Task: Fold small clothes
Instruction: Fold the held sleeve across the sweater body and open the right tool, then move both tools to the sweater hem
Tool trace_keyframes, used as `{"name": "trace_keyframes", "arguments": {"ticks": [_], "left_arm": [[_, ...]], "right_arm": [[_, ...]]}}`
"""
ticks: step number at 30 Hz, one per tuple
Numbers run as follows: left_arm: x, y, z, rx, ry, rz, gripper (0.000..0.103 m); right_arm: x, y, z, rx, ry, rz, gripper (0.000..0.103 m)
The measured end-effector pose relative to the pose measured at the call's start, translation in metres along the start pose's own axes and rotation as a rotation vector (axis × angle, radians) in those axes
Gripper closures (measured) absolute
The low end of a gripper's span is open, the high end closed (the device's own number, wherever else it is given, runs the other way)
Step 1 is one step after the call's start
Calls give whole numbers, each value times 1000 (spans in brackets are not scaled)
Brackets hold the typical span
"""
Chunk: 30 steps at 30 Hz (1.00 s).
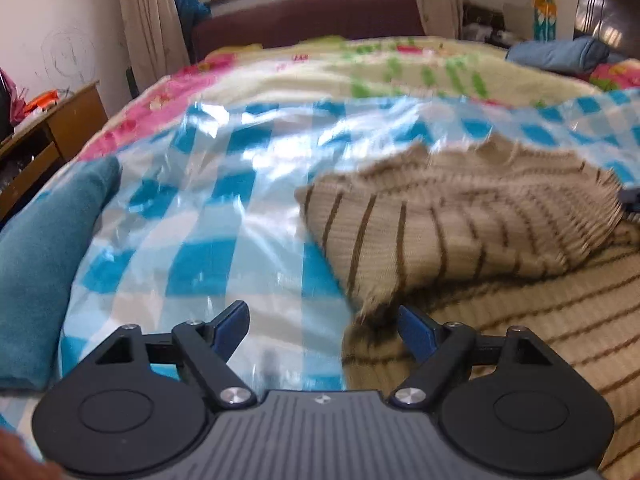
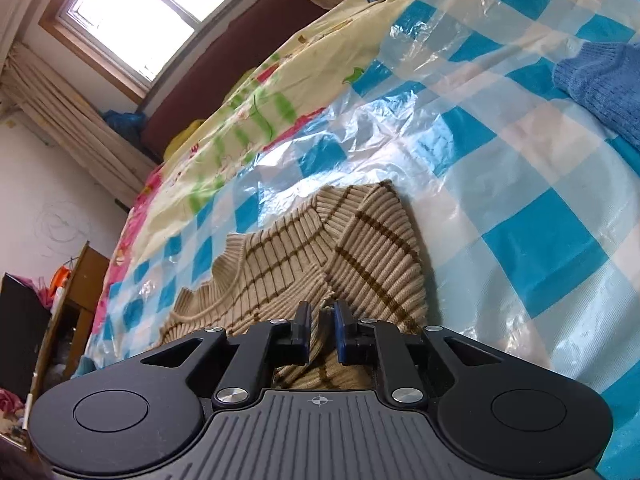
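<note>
Left wrist view
Sweater: tan, brown-striped, right half of frame on the blue checked plastic sheet; folded, long axis running left to right.
Left gripper: jaws spread wide, grasping nothing; right fingertip just beside the sweater's edge.

Right wrist view
Sweater: centre frame, collar toward the left.
Right gripper: jaws nearly closed, clenched on sweater fabric.
Blue knit: upper right.

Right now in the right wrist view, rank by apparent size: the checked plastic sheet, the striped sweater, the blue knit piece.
1. Checked plastic sheet, largest by far.
2. Striped sweater, clamped by the right gripper.
3. Blue knit piece, smallest, but cut off at the frame edge, so its true size is unsure.
</note>
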State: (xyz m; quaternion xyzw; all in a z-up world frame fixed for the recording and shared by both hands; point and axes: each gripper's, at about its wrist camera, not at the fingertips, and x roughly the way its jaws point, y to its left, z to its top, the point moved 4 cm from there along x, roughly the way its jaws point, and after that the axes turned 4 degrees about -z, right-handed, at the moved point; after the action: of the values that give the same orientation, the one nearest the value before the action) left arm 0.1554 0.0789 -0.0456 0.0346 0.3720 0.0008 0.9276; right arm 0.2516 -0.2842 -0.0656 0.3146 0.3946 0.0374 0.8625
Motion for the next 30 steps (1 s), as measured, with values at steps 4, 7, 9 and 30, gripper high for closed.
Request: {"name": "trace_keyframes", "arguments": {"ticks": [4,7,9,30], "left_arm": [[6,-7,17,-7,-56,5,16],[23,-12,22,-23,-41,-7,16],[36,-16,21,0,-21,10,16],[-62,33,-50,-20,141,-50,12]], "right_arm": [[10,6,1,18,39,12,78],[15,10,2,13,45,15,75],[21,10,2,3,60,-14,79],[-117,6,-64,-219,132,-23,83]]}}
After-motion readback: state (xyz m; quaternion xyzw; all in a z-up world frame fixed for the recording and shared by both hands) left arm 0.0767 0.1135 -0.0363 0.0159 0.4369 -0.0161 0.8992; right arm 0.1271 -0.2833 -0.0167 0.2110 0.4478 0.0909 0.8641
